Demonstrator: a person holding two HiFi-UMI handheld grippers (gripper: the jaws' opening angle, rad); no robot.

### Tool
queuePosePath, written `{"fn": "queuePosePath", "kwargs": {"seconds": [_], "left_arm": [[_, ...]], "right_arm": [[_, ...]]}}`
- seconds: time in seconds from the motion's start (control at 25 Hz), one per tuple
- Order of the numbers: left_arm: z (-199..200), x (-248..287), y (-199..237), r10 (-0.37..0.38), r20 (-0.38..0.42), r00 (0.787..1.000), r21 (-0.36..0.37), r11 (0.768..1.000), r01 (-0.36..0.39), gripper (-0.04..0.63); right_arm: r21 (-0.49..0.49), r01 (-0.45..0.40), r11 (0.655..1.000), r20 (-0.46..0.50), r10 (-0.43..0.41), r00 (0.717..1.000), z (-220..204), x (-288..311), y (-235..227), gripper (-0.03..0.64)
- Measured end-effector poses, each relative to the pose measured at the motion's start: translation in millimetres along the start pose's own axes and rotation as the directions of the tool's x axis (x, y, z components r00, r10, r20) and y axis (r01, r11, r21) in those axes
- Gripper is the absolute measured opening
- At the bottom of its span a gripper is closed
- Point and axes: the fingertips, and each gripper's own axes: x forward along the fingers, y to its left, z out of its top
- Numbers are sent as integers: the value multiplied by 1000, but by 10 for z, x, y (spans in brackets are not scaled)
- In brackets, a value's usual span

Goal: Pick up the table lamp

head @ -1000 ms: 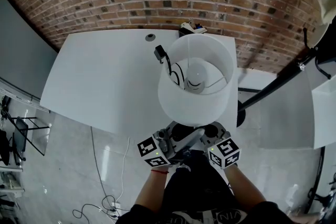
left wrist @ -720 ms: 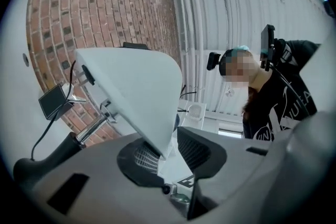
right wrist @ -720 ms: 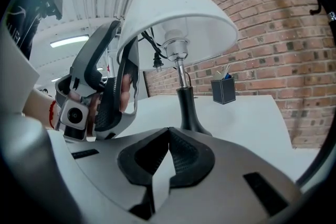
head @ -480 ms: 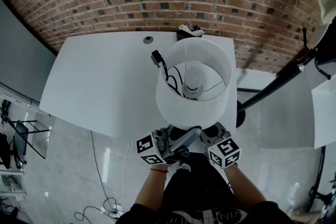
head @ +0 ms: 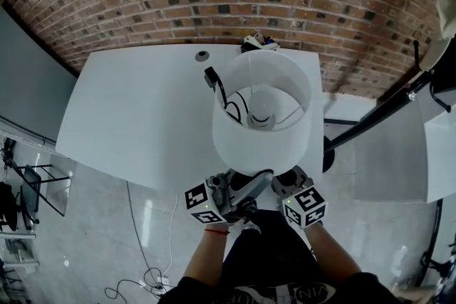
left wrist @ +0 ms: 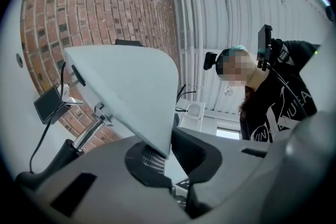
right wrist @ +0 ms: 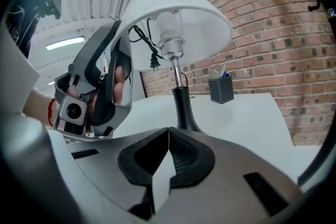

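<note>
Grip: left claw point(left wrist: 169, 150) pinches lower rim of white-shaded, black-stemmed table lamp point(head: 249, 146), likely steadying it for lifting | right claw point(right wrist: 168, 157) closed, empty, stem just ahead | lamp over white table point(head: 135, 103), beyond both claws

The table lamp point(head: 262, 142) has drifted slightly left, the left claw point(left wrist: 169, 152) turning a little.

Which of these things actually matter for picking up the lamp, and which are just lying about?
In the job: table lamp; left tongs, clamped on its shade; right tongs, shut, empty.
Lying about: pen holder; black stand; floor cables.
</note>
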Motion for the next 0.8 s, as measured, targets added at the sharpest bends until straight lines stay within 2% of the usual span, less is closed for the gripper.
{"fn": "queuePosePath", "kwargs": {"seconds": [0.8], "left_arm": [[525, 213, 446, 82, 49, 995, -28, 996, -81, 8]], "right_arm": [[7, -5, 1000, -44, 5, 999, 379, 230, -197, 3]]}}
